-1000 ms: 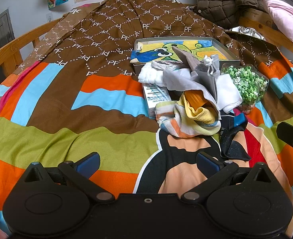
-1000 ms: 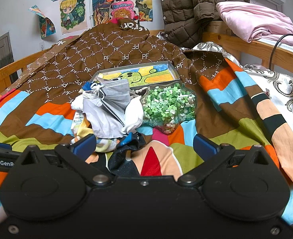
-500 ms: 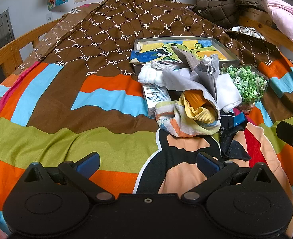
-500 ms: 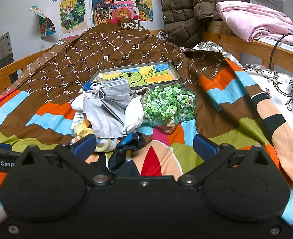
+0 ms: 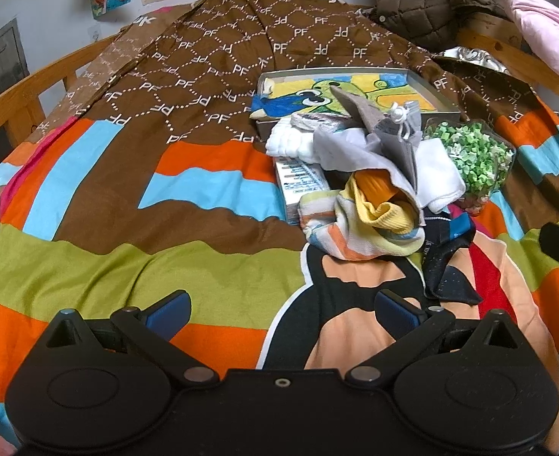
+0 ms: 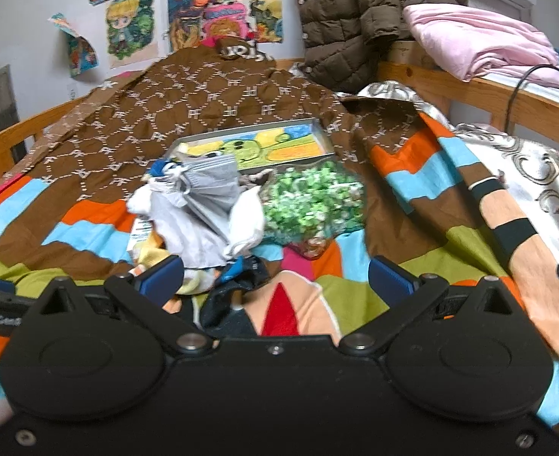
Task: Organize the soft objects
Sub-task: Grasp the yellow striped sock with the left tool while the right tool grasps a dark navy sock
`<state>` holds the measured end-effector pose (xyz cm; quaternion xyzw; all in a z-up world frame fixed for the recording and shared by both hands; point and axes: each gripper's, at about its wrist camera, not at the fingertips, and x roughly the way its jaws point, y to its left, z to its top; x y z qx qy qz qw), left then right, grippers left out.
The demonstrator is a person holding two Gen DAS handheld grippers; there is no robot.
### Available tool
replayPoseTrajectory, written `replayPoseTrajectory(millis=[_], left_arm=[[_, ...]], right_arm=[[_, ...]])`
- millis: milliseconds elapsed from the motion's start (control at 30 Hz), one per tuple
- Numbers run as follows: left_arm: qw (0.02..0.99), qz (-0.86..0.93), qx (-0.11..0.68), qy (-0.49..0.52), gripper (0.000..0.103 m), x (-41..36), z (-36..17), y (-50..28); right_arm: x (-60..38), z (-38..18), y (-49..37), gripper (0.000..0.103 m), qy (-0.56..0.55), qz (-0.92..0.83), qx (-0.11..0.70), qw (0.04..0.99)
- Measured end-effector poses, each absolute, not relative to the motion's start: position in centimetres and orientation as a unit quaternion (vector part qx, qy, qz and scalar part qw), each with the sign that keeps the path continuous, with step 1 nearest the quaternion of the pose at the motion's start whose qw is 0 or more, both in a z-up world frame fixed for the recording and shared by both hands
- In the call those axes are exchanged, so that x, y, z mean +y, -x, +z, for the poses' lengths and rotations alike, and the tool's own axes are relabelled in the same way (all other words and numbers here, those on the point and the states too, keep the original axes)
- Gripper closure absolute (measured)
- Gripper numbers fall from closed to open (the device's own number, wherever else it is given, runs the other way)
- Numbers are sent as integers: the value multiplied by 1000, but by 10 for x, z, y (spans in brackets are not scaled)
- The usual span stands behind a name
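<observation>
Left gripper (image 5: 281, 309) wide open, empty, low over the bedspread (image 5: 135, 262). Right gripper (image 6: 275, 279) likewise spread, holding nothing. Heap of clothes (image 5: 370, 186) on the bed ahead, between tin tray (image 5: 437, 100) and grippers; bag of green bits (image 6: 313, 199) touching its right side. Black cloth (image 5: 448, 266) nearest.

Left hand-held gripper (image 5: 281, 306) jaws wide apart, empty; right hand-held gripper (image 6: 275, 271) likewise.
</observation>
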<state>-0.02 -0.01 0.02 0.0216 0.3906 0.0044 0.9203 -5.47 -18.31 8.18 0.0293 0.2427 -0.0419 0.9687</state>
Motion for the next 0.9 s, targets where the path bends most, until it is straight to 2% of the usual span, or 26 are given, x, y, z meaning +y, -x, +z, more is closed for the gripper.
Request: replayPoseTrajectory(millis=[200,400,500,567,633,700,800,867,900], left_arm=[[916,-17,401,5,1,10,3,-15],[930,-58,358,-57,1,12,3,-41],[924,-119,361,-49,2,14,-6,-61],[918,-156,361,-46,4,12,-12,-73],[913,-186,359,-47,4,8,-17,-83],[908,-209,360,-50,7,1,-22,-89],[900,-237,363,-49,10,-7,-30,-98],[893,-249,373,-41,18,-10,-36,-104],[889,-253,379,-37,20,-11,-38,-107]], right_arm=[[-189,82,39,0,-2,-26,250,968],[-189,77,4,0,44,47,268,961],[-182,65,-15,1,66,80,295,950],[-174,54,-25,7,91,89,311,942],[-167,45,-32,23,102,98,325,935],[-163,38,-38,30,100,106,337,930],[-158,29,-44,35,102,110,343,927],[-156,26,-50,37,101,108,345,927],[-161,24,-51,41,97,110,349,925]])
